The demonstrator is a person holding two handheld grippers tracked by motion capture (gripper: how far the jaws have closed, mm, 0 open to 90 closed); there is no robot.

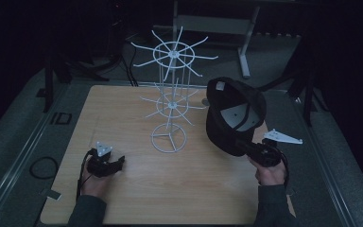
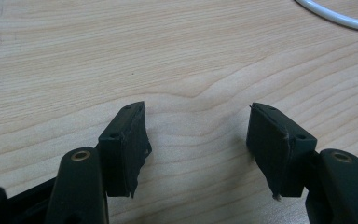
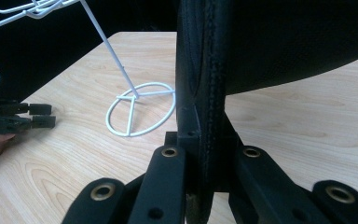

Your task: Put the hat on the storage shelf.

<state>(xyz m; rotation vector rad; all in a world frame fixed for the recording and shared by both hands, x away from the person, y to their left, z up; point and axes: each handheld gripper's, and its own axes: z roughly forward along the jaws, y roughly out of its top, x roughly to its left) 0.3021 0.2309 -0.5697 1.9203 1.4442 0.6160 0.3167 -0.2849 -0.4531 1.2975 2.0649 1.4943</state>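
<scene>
While the right gripper (image 1: 244, 145) clamps the black fabric cap's (image 1: 234, 113) brim above the table's right side, carrying seems underway; next, hook it onto the white wire rack (image 1: 172, 90). The left gripper (image 2: 198, 140) rests, jaws apart.

The cap (image 1: 234, 113) clamped in the right tongs (image 3: 205, 154) is black, with a grey lining inside and a row of dark stitching along its edge. Both tongs are black; the left tongs (image 2: 198, 149) carry brass-coloured rivets. The wire rack (image 1: 172, 94) between the two tongs is white. Under the left tongs, the bench (image 2: 177, 56) is pale wood with wavy brown grain.
</scene>
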